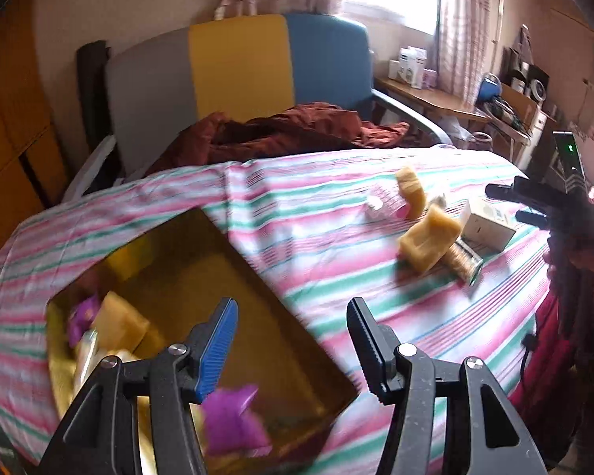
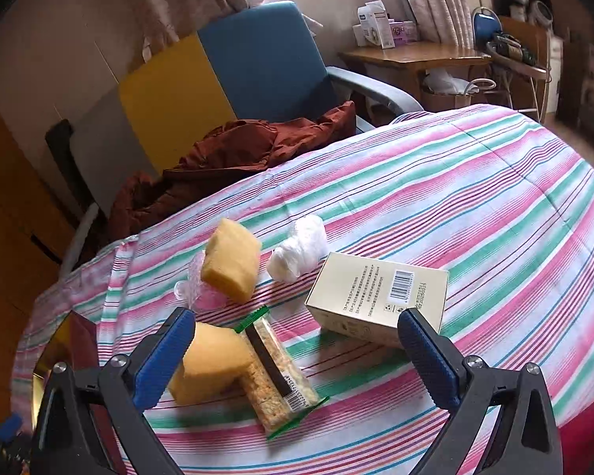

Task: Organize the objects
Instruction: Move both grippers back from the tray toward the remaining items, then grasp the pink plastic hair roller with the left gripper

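The left gripper (image 1: 293, 340) has its jaws parted with nothing between them; it is pitched downward over the near right edge of a gold tray (image 1: 202, 277) that lies on the striped bedsheet (image 1: 336, 182). Inside the tray, toward its left end, are a yellow sponge (image 1: 118, 320) and purple items (image 1: 233, 419), blurred in this view. The right gripper (image 2: 293, 352) has its jaws spread wide and gripping nothing, also angled down, above a second yellow sponge (image 2: 206, 368) and a clear packet of biscuits (image 2: 277, 372) that lies against that sponge. Just beyond them on the sheet are a third sponge (image 2: 231, 263), a wad of white plastic (image 2: 299, 253) and, to the right, a cream carton (image 2: 380, 297) lying flat. In the left wrist view the right gripper appears at the far right edge, held in a person's hand (image 1: 574, 245). Behind the bed stands a grey, yellow and blue chair (image 1: 237, 71) with rust-coloured clothing (image 1: 281, 126) on its seat.
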The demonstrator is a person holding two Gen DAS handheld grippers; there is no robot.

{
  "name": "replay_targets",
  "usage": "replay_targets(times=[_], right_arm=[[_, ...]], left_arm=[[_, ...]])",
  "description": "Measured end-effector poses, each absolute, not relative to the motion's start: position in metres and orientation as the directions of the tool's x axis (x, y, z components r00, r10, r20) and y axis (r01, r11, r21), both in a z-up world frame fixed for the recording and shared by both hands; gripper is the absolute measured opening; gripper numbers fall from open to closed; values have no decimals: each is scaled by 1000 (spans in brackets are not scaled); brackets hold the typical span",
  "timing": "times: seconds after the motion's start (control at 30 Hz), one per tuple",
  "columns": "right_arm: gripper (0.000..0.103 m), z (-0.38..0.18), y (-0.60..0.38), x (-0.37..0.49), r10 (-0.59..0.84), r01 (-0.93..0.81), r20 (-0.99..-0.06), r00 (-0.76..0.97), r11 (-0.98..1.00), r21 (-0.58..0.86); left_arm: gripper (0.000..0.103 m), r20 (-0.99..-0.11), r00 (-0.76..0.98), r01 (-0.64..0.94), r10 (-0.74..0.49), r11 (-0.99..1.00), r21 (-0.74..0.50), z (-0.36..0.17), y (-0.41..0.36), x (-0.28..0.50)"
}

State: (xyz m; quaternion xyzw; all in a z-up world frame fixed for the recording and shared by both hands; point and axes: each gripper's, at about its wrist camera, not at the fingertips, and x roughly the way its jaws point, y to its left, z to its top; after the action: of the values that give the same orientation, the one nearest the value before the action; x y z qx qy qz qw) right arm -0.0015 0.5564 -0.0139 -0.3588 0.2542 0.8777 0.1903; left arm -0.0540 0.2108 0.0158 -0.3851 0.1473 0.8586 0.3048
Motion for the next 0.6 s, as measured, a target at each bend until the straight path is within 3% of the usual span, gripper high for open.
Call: replay_targets(times=[0.2,0.33,0.6], right_arm=[[103,-13,558,4,94,-494,-717,-691,-785,374],[103,-16,561,5,50,-484,-715,-697,-769,418],[103,-20,563,7,-26,-452,-704,-710,-750,484]], left_arm=[[58,-769,-482,-723,421,-687,77,9,281,-75],[74,-797,-449,-795,404,-588,150,-8,333,-93],[81,-849,-357,-889,390,-421,181,-39,407,-127]])
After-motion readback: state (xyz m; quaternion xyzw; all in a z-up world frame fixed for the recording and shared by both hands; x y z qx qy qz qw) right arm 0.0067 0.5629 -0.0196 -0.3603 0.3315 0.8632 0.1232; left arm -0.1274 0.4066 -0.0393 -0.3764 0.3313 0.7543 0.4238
